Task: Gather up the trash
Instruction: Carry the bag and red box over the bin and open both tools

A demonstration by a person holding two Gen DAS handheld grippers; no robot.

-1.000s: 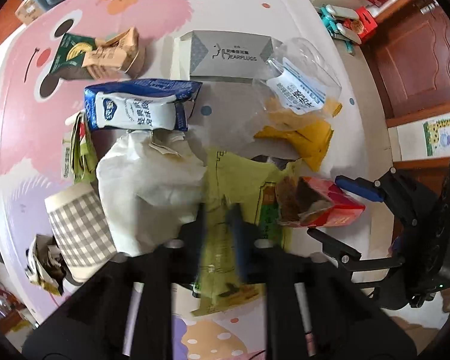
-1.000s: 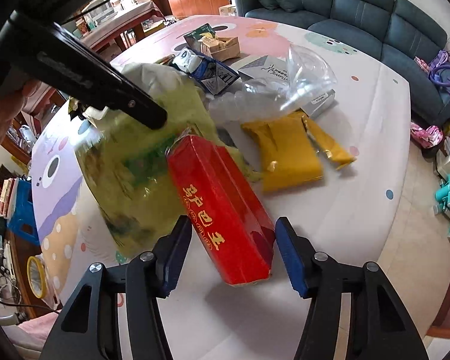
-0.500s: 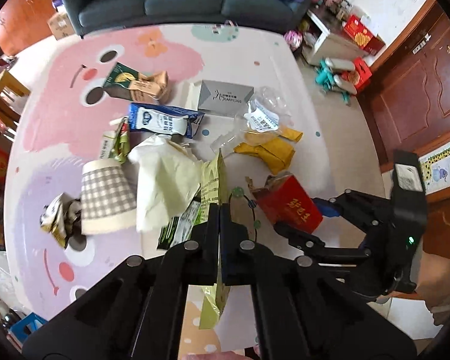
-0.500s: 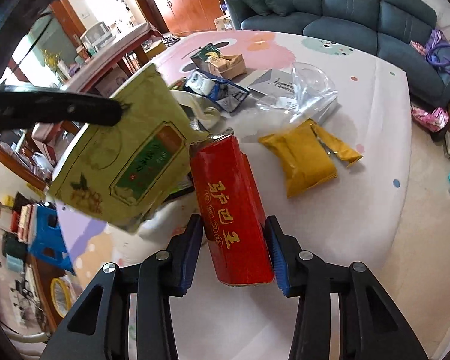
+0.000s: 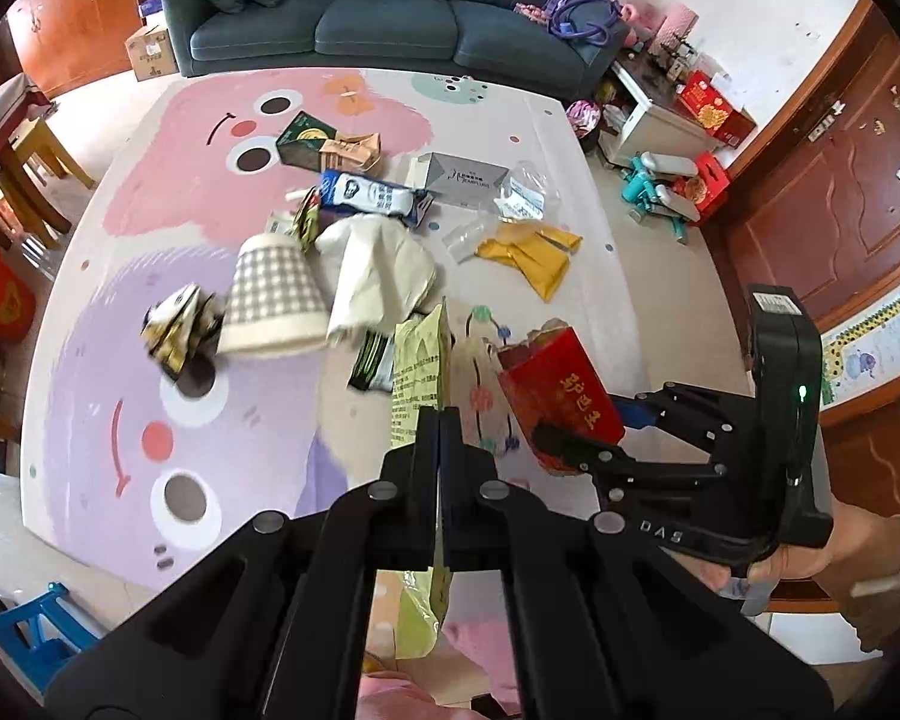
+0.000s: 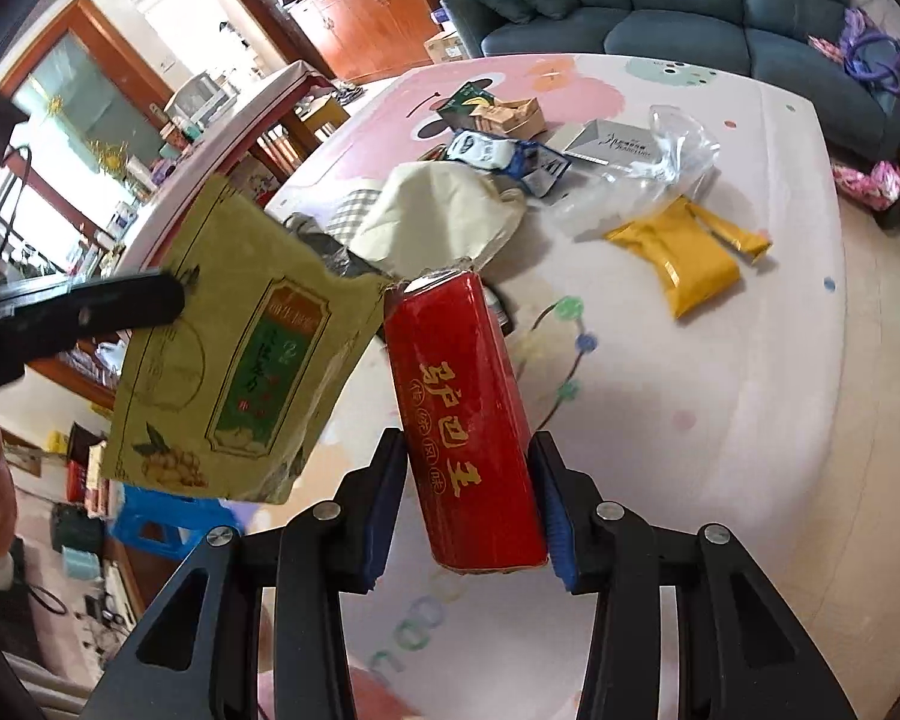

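Both grippers are loaded and lifted clear of the tabletop (image 5: 90,312). The left gripper (image 5: 441,420) is clamped flat on the thin yellow-green pouch (image 6: 240,360), which hangs edge-on between its fingers in the left wrist view and shows its printed face in the right wrist view. The right gripper (image 6: 468,480) squeezes the red packet (image 6: 462,408) across its width, torn top pointing away, and the two pieces ride just beside each other in the air.

That looks like two items collected, and plenty left. Spread over the pastel cartoon-patterned tabletop are a checked paper cup (image 5: 273,300) on its side, a crumpled printed wrapper (image 5: 177,330) just beside it, a big cream paper bag (image 5: 384,270), a blue and white milk carton (image 5: 372,198), a grey box (image 5: 465,174), a green carton with brown packets (image 5: 330,144) at the far end, clear plastic film (image 5: 522,198), yellow sachets (image 5: 534,252), and a dark green packet (image 5: 372,360) lying under where the pouch hangs.

No bin or trash bag is in view in either picture, so I cannot tell where the held pieces are headed. I judge the task is at an early stage: most of the litter is untouched.
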